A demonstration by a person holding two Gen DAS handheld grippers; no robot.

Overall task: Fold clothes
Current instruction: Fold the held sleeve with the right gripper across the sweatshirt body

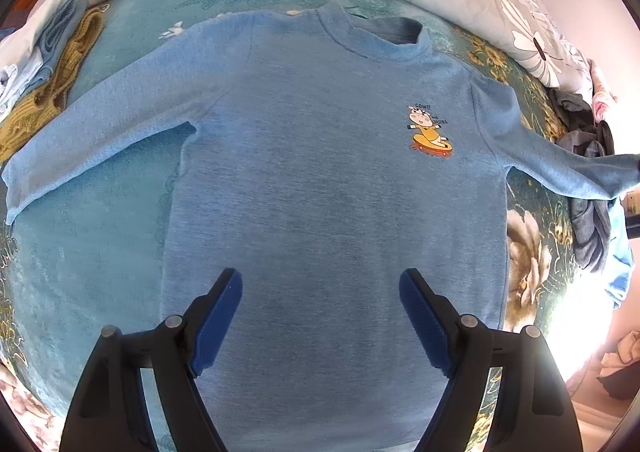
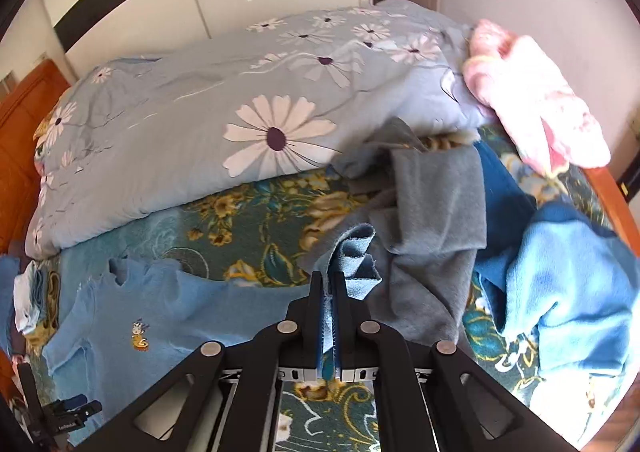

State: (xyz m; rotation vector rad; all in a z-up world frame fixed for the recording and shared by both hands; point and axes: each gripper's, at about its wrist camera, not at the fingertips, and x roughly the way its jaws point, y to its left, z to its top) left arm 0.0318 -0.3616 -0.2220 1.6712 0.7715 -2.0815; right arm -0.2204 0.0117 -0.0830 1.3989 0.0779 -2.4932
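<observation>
A blue sweatshirt [image 1: 320, 155] with a small cartoon print [image 1: 430, 129] lies flat, front up, on the bed, sleeves spread to both sides. My left gripper [image 1: 320, 284] is open and empty above the sweatshirt's lower body. My right gripper [image 2: 329, 280] is shut on the cuff of the sweatshirt's sleeve [image 2: 352, 256], which bunches up above the fingertips. The sweatshirt's body shows at the lower left of the right wrist view [image 2: 160, 316]. The left gripper also appears there at the far lower left [image 2: 68, 412].
A floral quilt [image 2: 240, 107] lies along the back of the bed. Grey clothes [image 2: 432, 219] and light blue clothes [image 2: 568, 292] are piled at the right. A mustard knit [image 1: 52, 91] and folded items lie at the left. The floral bedsheet [image 1: 524, 244] covers the bed.
</observation>
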